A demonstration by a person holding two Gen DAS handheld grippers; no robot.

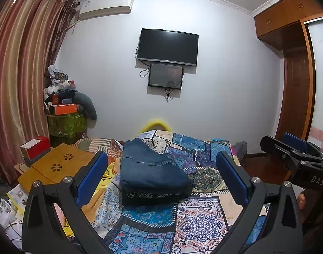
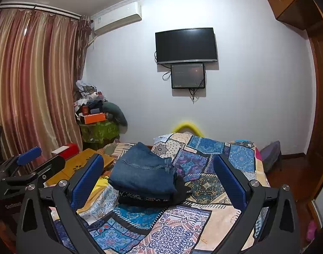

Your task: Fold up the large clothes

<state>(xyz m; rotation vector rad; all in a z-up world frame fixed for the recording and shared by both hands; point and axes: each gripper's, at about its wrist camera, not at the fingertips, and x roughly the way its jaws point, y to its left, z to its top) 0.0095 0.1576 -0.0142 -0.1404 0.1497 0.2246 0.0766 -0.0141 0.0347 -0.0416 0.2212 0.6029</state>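
Observation:
Folded blue jeans (image 1: 149, 166) (image 2: 143, 172) lie on top of a folded dark patterned garment (image 1: 148, 196) (image 2: 146, 198), stacked on the patchwork bedspread (image 1: 199, 218) (image 2: 182, 226). My left gripper (image 1: 161, 165) hangs open above the bed, short of the stack, with nothing between its blue pads (image 1: 91, 177). My right gripper (image 2: 159, 167) is also open and holds nothing, at about the same distance from the stack. The right gripper (image 1: 288, 146) shows at the right edge of the left wrist view; the left gripper (image 2: 32, 158) shows at the left of the right wrist view.
A wooden lap desk (image 1: 55, 165) (image 2: 81, 163) and a red-and-white box (image 1: 35, 148) sit at the bed's left. A cluttered pile (image 1: 64, 101) stands in the corner by striped curtains (image 1: 19, 74). A TV (image 1: 167, 46) hangs on the far wall. A wardrobe (image 1: 294, 80) is right.

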